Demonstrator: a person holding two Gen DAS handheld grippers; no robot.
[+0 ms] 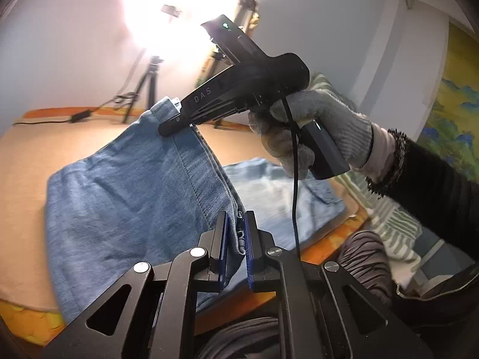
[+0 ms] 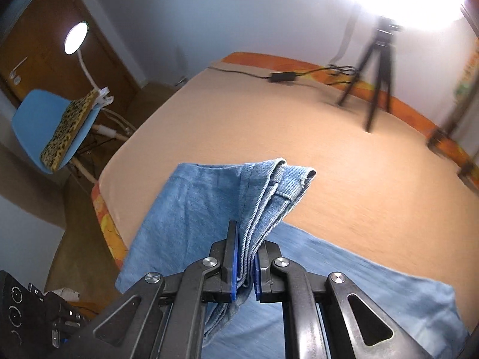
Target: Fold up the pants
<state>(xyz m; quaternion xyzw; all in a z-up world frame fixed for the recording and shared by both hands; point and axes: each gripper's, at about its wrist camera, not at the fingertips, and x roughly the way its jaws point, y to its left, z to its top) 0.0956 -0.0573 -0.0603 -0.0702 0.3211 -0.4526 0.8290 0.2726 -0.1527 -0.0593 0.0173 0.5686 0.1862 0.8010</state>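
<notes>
Currently I'm mid-fold: left gripper [image 1: 236, 239] and right gripper [image 2: 246, 264] are both clamping bunched edges of the jeans [image 1: 125, 197], lifting that end off the bed [image 2: 269, 125] (rest is lying flat). Next I'm judging: carry it over evenly, lay flat, release together.

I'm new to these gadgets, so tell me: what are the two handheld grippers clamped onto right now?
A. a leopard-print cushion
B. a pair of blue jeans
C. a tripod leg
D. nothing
B: both the left gripper and the right gripper pinch edges of the blue jeans above the bed.
</notes>
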